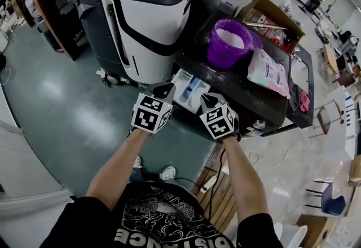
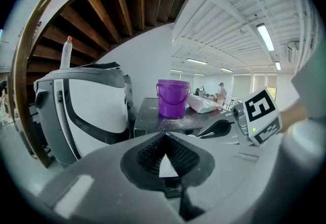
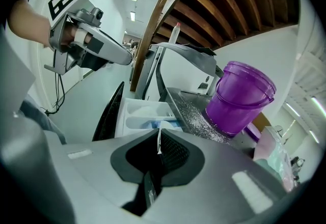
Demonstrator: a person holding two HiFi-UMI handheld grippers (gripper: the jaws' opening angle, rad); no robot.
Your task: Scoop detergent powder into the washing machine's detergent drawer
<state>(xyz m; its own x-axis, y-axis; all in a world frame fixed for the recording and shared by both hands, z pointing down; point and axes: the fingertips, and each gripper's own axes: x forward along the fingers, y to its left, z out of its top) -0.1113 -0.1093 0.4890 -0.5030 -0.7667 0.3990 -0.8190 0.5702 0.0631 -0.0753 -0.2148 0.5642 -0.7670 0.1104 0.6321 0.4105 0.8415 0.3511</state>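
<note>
The left hand-held gripper [image 1: 163,92] and the right hand-held gripper [image 1: 210,98] are held side by side, each with its jaws pressed together on nothing. The detergent drawer [image 1: 189,91], white with a blue compartment, stands pulled out just ahead of their tips, between the two. Beyond the right one, on the dark desk [image 1: 240,88], sits a purple bucket [image 1: 230,44] holding white powder. A detergent bag [image 1: 269,72] lies to the bucket's right. Spilled grains [image 3: 196,116] speckle the desk near the bucket's foot.
</note>
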